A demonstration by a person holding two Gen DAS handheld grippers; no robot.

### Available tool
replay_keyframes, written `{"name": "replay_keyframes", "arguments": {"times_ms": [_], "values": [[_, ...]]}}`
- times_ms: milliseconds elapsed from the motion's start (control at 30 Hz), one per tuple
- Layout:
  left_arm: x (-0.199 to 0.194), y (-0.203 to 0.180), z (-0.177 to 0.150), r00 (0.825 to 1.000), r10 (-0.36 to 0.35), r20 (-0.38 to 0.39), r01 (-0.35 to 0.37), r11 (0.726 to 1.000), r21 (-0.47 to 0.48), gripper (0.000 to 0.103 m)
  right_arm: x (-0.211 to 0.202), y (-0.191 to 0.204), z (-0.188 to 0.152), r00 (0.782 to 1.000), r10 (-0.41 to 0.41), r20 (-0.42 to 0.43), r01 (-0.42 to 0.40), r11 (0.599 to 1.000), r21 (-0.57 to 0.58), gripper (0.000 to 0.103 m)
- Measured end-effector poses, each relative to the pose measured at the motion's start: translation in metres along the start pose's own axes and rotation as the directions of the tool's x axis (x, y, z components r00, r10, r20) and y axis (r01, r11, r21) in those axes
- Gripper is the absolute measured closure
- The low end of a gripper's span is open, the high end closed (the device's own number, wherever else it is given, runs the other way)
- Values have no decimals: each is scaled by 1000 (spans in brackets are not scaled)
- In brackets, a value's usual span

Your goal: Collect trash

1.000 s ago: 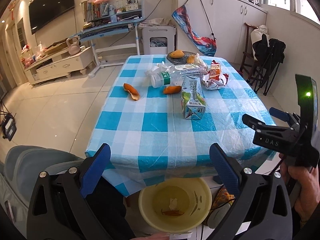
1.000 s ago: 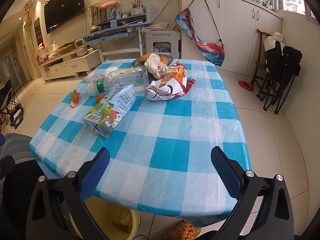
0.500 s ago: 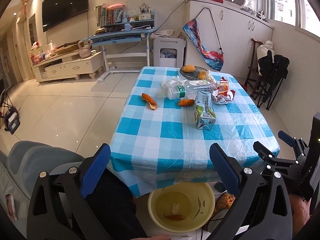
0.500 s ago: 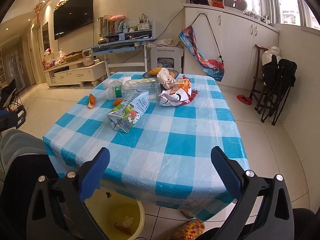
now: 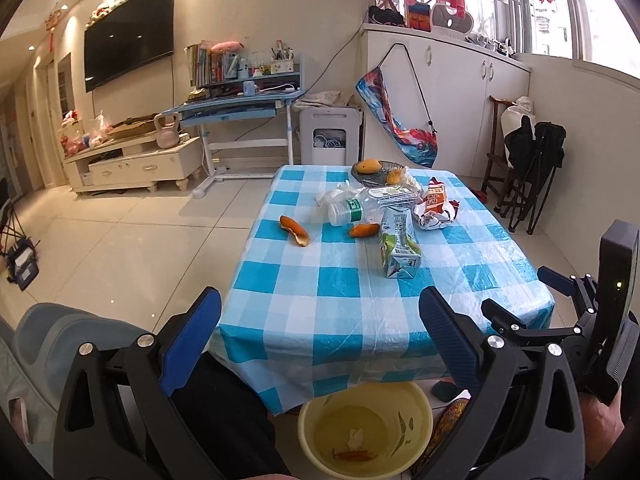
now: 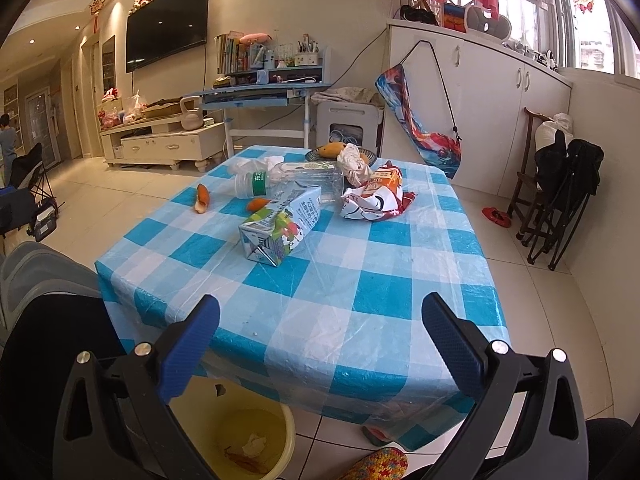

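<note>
Trash lies on a table with a blue-and-white checked cloth (image 5: 348,304) (image 6: 384,280): a green drink carton (image 5: 398,246) (image 6: 280,226), a plastic bottle (image 5: 350,212) (image 6: 256,184), two orange peels (image 5: 294,230) (image 5: 364,230) (image 6: 202,198), a crumpled snack bag (image 5: 434,208) (image 6: 378,196) and a clear plastic box (image 6: 316,178). A yellow bin (image 5: 366,428) (image 6: 248,444) with scraps stands on the floor under the near edge. My left gripper (image 5: 320,340) is open, back from the table above the bin. My right gripper (image 6: 320,340) (image 5: 560,300) is open too, empty, short of the table edge.
A dark plate (image 5: 376,174) with fruit sits at the table's far end. A grey chair (image 5: 44,328) is at my left. A folded black chair (image 6: 564,200) stands by the right wall, a blue desk (image 5: 236,108) and a TV unit (image 5: 132,160) beyond.
Both grippers have pulled back and up from the table; the table now looks farther away and more of the room and bin shows. Nothing on the table has moved.
</note>
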State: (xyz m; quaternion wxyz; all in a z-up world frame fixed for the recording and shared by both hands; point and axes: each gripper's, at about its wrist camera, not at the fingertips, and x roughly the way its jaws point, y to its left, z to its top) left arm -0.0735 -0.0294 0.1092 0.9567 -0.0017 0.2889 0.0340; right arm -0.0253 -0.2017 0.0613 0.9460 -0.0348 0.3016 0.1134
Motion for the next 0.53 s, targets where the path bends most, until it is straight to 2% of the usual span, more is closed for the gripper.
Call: {"name": "replay_keyframes", "arguments": {"times_ms": [233, 333, 533], "values": [[9, 13, -3, 999, 4, -32, -5, 999, -34, 7, -1, 10, -1, 1000, 1, 14, -1, 999, -40, 6], [17, 15, -5, 997, -3, -78, 0, 999, -47, 7, -3, 8, 1, 1000, 0, 28, 1, 999, -33, 6], [22, 9, -8, 994, -5, -106, 2, 1000, -31, 7, -11, 4, 4, 998, -12, 58, 14, 1000, -21, 6]]}}
